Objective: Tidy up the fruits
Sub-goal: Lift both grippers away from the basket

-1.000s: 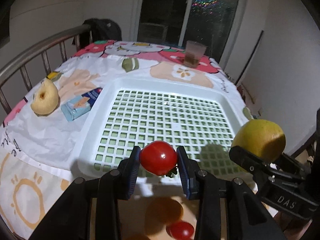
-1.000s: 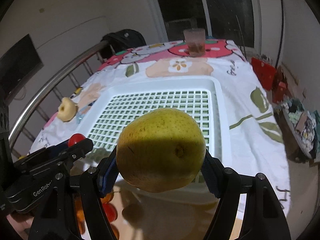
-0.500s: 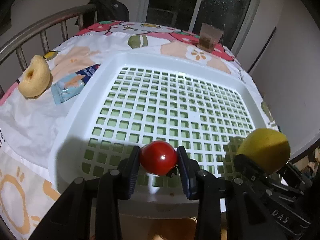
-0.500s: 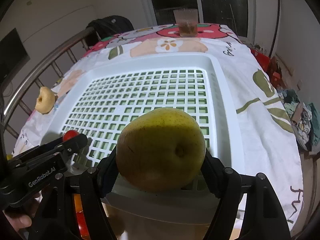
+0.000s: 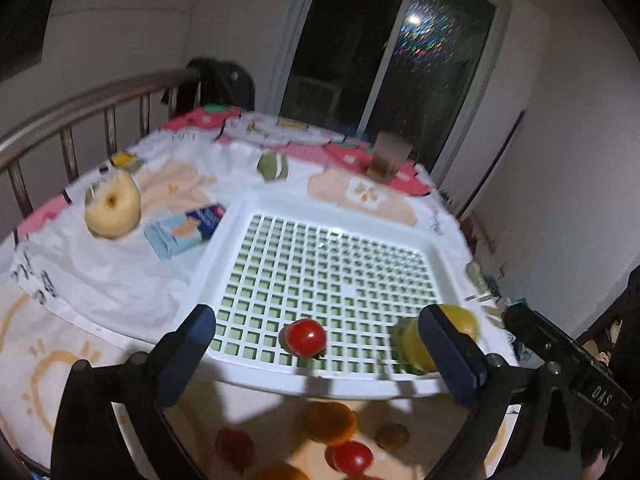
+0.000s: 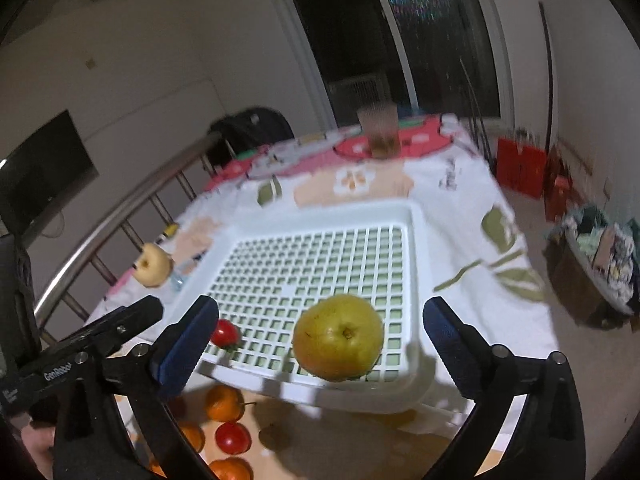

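Observation:
A white slotted basket [image 5: 240, 216] [image 6: 416, 240] lies on the table. A red tomato [image 5: 306, 337] [image 6: 225, 332] rests inside it near the front rim. A yellow-green pear [image 6: 338, 343] [image 5: 416, 344] sits in the front right part of the basket. My left gripper [image 5: 326, 344] is open, jaws wide, just in front of the tomato. My right gripper [image 6: 320, 340] is open, jaws wide on either side of the pear without touching it. Oranges [image 5: 331, 422] [image 6: 225, 403] and tomatoes [image 5: 352, 458] [image 6: 233, 438] lie on the table below the basket's front rim.
A pale apple [image 5: 113, 209] [image 6: 153, 266] and a blue packet [image 5: 185, 230] lie left of the basket. A glass cup [image 5: 389, 162] [image 6: 379, 133] stands at the far end. A metal railing [image 5: 72, 136] runs along the left. A small brown fruit [image 5: 392, 435] lies by the oranges.
Both grippers opened: the left let go of the tomato and the right let go of the pear, which now lie in the basket. Both grippers drew back and tilted up.

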Available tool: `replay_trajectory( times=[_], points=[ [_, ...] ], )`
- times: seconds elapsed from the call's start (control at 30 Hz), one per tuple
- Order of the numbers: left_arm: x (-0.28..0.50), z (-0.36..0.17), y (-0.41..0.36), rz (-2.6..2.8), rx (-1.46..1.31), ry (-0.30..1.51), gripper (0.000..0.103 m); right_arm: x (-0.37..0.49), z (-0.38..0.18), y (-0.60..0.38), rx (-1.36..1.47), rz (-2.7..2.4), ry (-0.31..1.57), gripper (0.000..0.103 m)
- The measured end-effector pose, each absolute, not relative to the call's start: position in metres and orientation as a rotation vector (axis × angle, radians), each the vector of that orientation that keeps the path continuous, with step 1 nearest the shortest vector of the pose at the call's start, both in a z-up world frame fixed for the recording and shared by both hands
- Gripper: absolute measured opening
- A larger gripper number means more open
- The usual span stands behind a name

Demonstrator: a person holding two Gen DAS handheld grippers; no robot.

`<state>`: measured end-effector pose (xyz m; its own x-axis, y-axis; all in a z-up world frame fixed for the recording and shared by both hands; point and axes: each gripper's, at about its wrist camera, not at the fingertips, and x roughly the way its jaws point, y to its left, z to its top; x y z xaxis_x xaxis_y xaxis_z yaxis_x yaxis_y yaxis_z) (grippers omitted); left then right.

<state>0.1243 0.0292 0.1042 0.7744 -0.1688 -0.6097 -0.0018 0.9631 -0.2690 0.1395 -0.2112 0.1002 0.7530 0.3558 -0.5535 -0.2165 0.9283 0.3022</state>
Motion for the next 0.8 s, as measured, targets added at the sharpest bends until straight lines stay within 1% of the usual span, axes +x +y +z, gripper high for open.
replay_trajectory(
  times=[0.2,0.37,0.6,0.8],
  points=[
    [0.076,0.133,0.028,-0.126,-0.211,0.581,0.103,0.096,0.128,-0.22,0.157,0.337,0.557,0.103],
    [0.042,0.143,0.025,-0.142,-0.165,0.534,0.103,0.063,0.139,-0.224,0.095,0.349,0.496,0.103],
    [0.002,0.142,0.019,-0.165,-0.12,0.505,0.103,0.027,0.142,-0.24,0.065,0.349,0.456,0.103],
    [-0.018,0.131,0.02,-0.181,-0.13,0.521,0.103,0.009,0.13,-0.249,0.048,0.324,0.479,0.103]
  ],
)
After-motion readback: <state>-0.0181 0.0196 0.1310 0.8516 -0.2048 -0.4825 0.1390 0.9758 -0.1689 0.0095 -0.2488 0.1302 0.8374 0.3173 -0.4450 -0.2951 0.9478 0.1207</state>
